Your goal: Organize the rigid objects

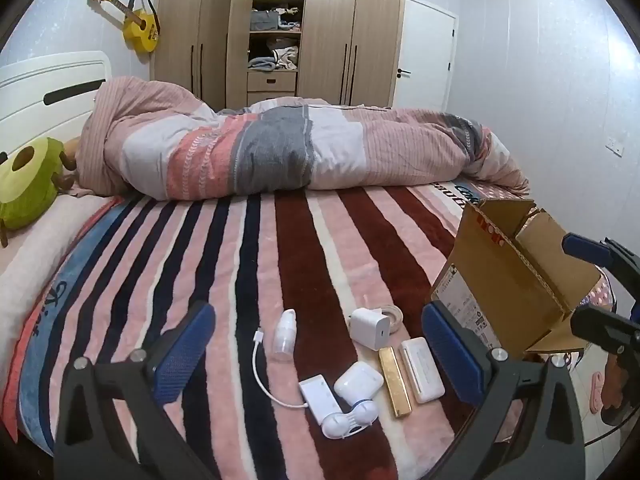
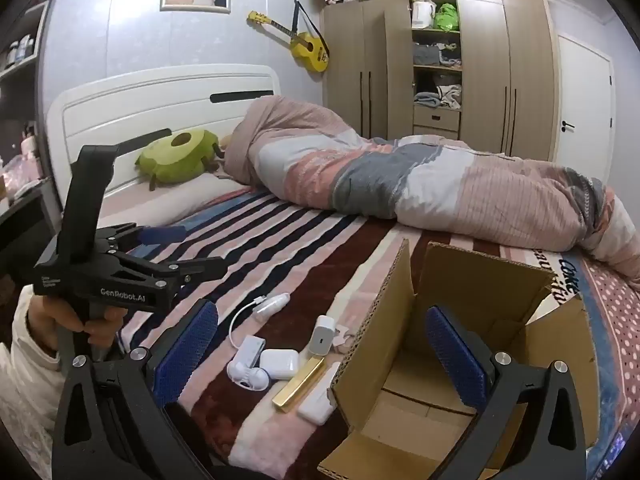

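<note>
Between the wide-open, empty fingers of the left gripper point(image 1: 316, 354): charger cube point(image 1: 370, 326), gold bar point(image 1: 395, 382), white case point(image 1: 359, 380), small bottle point(image 1: 285, 334), all on the striped blanket point(image 1: 240, 272). Nothing packed yet, judging by the bare cardboard box point(image 2: 400, 320) under the right gripper point(image 2: 320, 356), equally open and empty. Further ahead, rolled duvet point(image 1: 280, 152), wardrobe point(image 1: 328, 28), yellow guitar point(image 1: 138, 24).

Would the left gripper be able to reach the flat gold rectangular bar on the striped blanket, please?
Probably yes. The left gripper is open above the blanket, and the gold bar lies uncovered between its fingers' line of view, though the white rectangular case touches its side.
</note>
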`<state>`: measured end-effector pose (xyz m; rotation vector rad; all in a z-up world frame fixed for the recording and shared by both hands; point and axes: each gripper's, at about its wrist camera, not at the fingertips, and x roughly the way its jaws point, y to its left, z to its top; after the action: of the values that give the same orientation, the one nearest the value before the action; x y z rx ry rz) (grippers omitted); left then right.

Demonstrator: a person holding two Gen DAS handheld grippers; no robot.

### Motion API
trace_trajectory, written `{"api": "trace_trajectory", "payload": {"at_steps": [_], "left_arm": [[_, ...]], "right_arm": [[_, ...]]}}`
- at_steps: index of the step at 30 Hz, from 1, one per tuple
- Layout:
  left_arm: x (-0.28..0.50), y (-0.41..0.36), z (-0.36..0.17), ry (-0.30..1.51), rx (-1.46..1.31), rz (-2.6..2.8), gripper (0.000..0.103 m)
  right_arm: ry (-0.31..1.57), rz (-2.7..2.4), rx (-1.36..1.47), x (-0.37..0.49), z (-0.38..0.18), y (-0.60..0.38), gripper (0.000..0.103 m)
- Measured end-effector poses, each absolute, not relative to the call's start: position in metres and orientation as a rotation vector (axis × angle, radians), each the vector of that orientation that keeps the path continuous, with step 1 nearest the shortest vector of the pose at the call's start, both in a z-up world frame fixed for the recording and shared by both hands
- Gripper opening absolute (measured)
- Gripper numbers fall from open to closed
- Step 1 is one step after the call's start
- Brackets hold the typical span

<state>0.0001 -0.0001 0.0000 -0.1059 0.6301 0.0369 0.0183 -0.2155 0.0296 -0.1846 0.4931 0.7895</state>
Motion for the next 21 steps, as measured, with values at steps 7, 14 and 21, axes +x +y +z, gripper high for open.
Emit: {"api": "trace_trajectory", "payload": {"at_steps": [7,14,21], "left_arm": [[-0.0007,-0.0004,0.0007,0.624,-0.093,0.039,0.102],[-0.0040,-0.0060,-0.0006,0.622,-0.110,0.024,0.102],[-0.0029,-0.0010,-0.0001,0.623,-0.120,0.024,0.102]], "right_arm": [[0.510,0.784,-0.180,0.0188,0.0288,-0.2179,0.100],[0.520,0.784,-0.200,0.0171,0.0275,-0.2104,0.100],[0.523,0.782,-0.202,0.0177,0.0277,-0.2106,0.100]]}}
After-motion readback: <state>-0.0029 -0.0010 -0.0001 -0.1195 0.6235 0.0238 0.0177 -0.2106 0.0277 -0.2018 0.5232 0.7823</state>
